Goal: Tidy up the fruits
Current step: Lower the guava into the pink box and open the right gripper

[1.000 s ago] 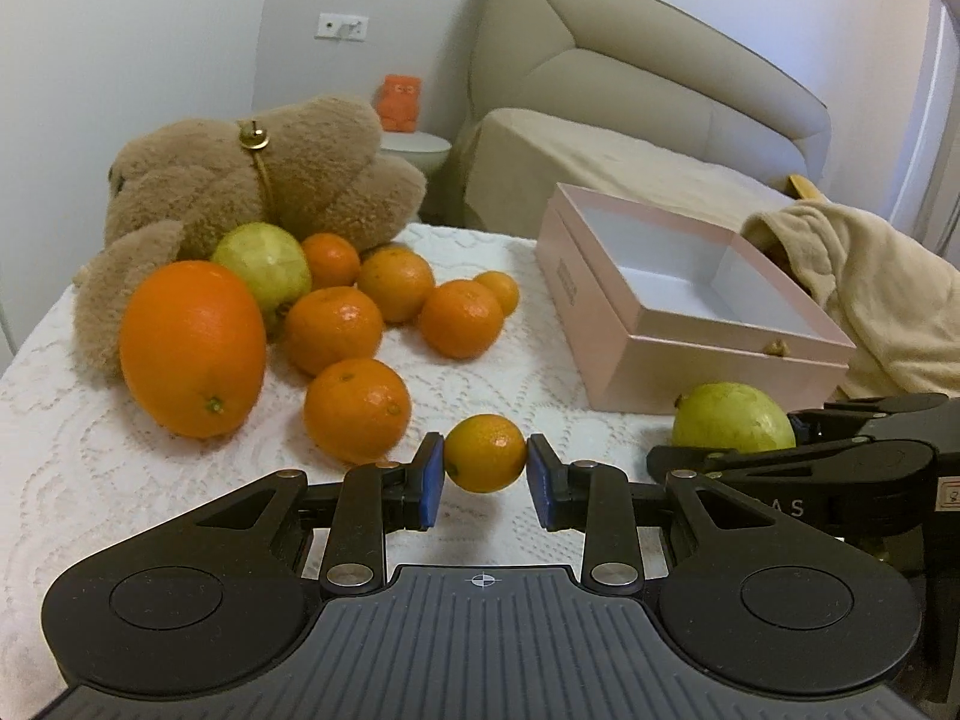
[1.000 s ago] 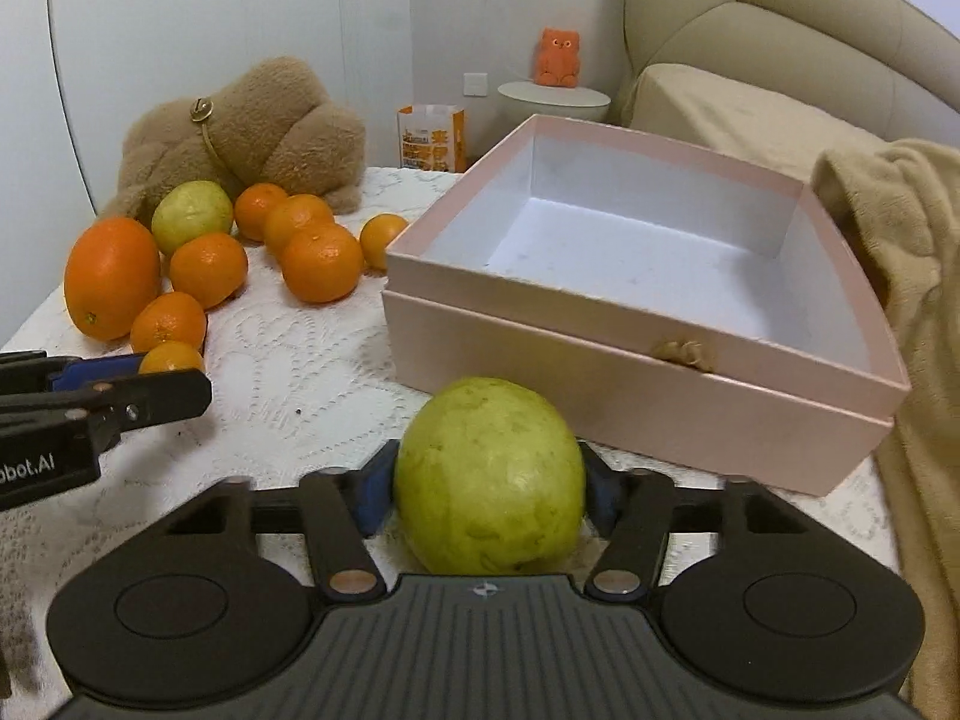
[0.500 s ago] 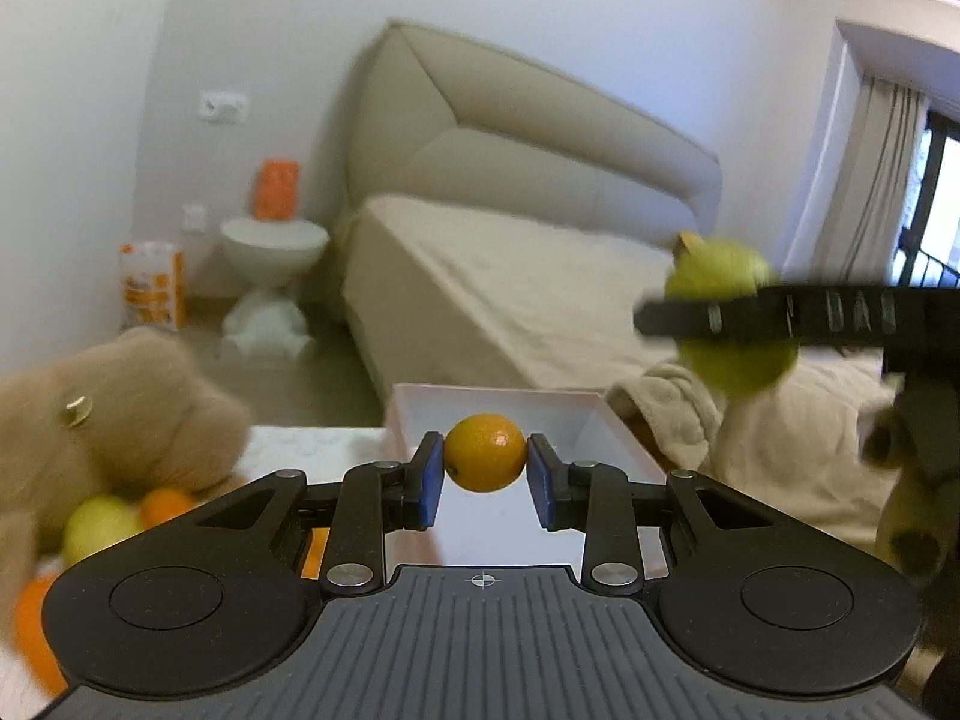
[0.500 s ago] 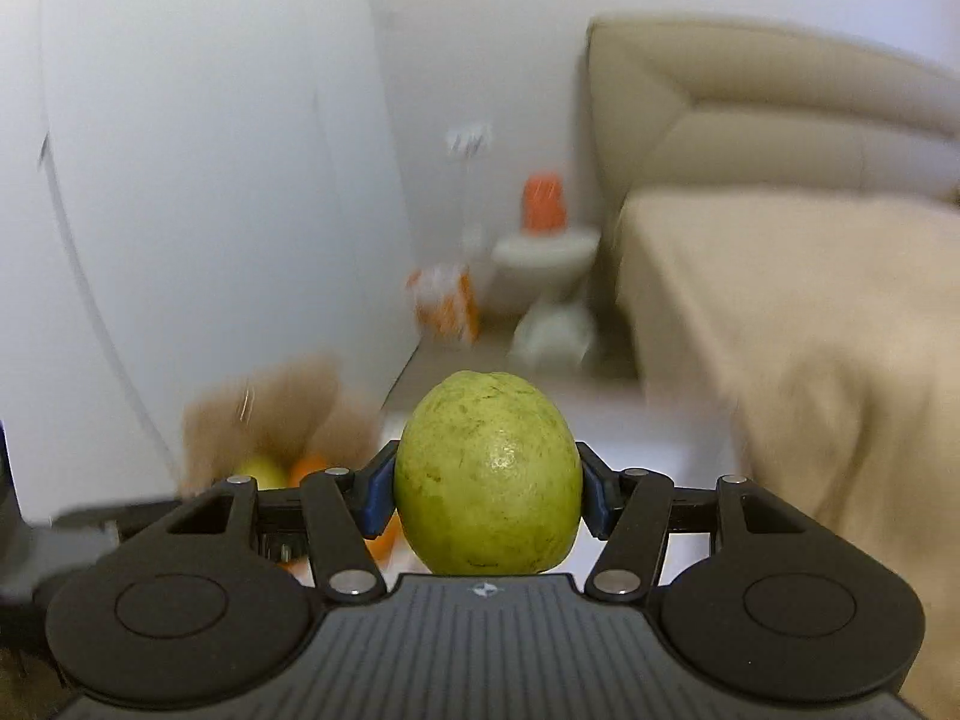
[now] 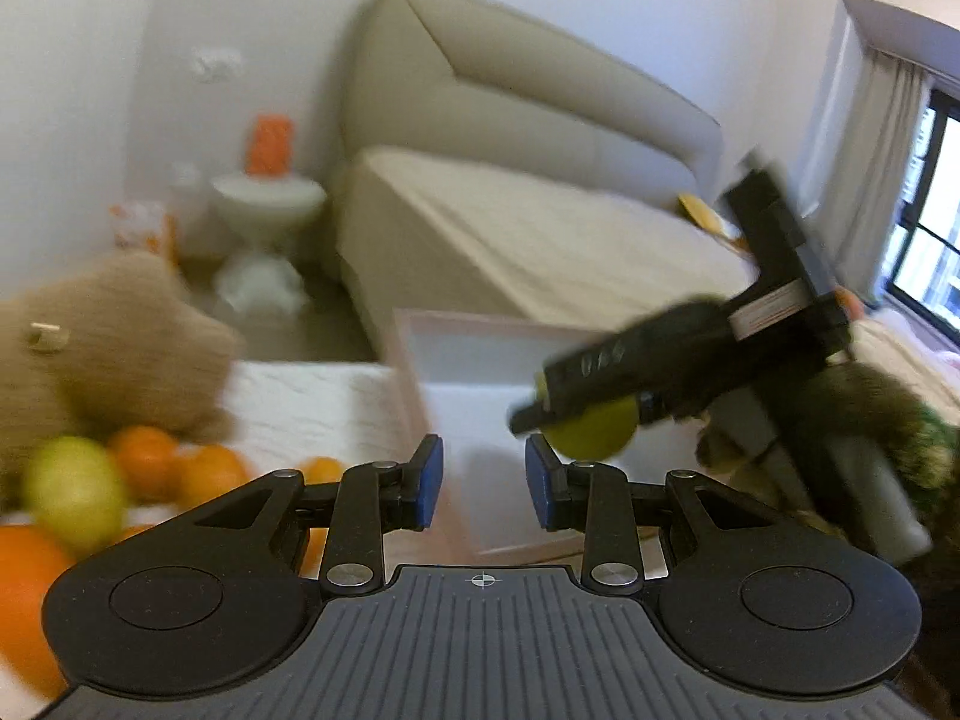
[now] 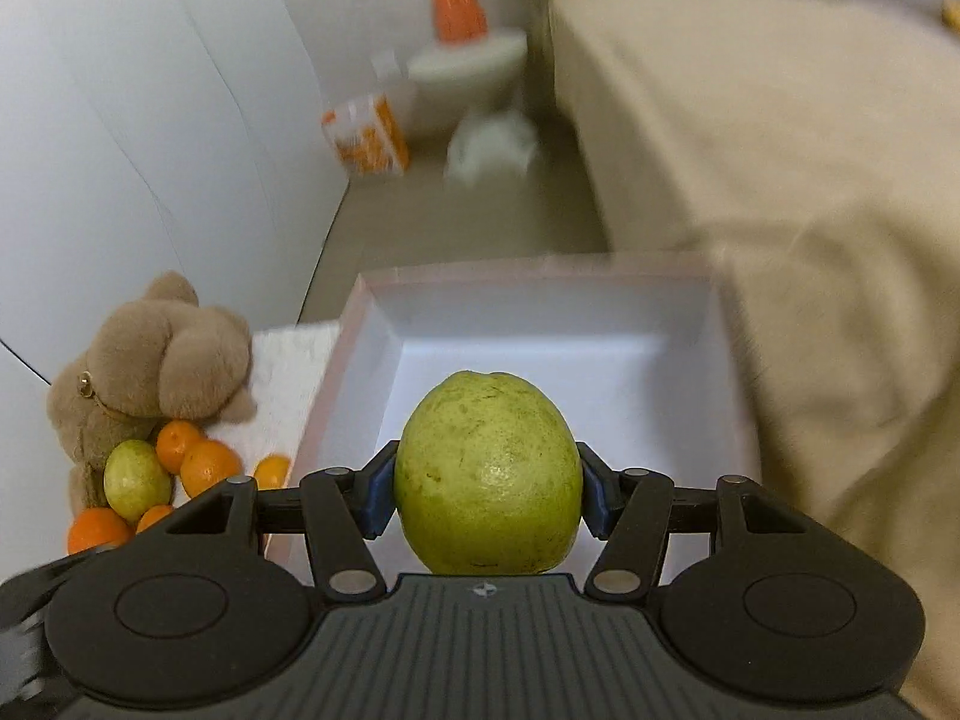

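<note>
right gripper [image 6: 486, 492]: from my end it's clamped on the green guava [image 6: 487, 474], both blue pads tight against its sides, stem end pointing up
guava position: hanging in the air over the open pink box [image 6: 540, 309], above the near half of its white floor, not touching it as far as I can see
left gripper [image 5: 483, 483]: pads stand a little apart with nothing between them, just a narrow gap, aimed at the box's near left corner
box: sits on the right part of the table [image 6: 288, 372], which has a white lacy cloth on it; inside looks bare in both views
other fruit: second green guava [image 6: 137, 479] plus a bunch of small oranges [image 6: 207, 468] huddled along the table's left edge, and one big orange [image 5: 24, 594] nearest my left camera
teddy bear [image 6: 156, 360]: at the far left corner, slumped right behind the fruit pile and touching it
beige blanket [image 6: 840, 390]: bunched up against the box's right side
picture quality: left view is pretty smeared, so I can't count the oranges
</note>
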The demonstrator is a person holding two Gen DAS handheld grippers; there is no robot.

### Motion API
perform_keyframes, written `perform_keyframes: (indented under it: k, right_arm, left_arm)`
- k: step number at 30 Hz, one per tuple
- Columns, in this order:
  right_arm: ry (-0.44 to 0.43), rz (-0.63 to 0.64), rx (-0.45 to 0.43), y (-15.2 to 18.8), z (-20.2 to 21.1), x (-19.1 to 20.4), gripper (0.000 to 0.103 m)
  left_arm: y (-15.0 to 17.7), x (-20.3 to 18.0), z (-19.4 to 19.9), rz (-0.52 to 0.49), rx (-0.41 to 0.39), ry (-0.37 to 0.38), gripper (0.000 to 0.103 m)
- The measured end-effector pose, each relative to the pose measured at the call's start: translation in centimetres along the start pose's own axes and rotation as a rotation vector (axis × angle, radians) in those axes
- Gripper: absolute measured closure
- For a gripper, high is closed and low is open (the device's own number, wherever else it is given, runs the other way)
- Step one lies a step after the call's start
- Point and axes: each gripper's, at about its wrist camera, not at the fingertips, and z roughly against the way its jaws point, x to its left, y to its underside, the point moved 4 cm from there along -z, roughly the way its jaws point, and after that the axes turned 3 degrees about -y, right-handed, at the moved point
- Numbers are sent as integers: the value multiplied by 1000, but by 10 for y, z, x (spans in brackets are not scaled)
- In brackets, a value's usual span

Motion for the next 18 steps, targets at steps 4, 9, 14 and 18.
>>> perform_keyframes:
  k: [4, 9, 14, 18]
  right_arm:
    - [33, -16, 69, 12, -38, 1, 44]
    - [-20, -67, 92, 14, -44, 7, 38]
    - [8, -11, -39, 10, -9, 26, 37]
    - [91, 167, -146, 19, 16, 61, 36]
  left_arm:
    - [21, 31, 40, -12, -102, -129, 69]
    - [49, 82, 69, 101, -135, -241, 69]
    - [69, 111, 82, 203, -167, -259, 72]
    - [73, 116, 90, 246, -194, -239, 72]
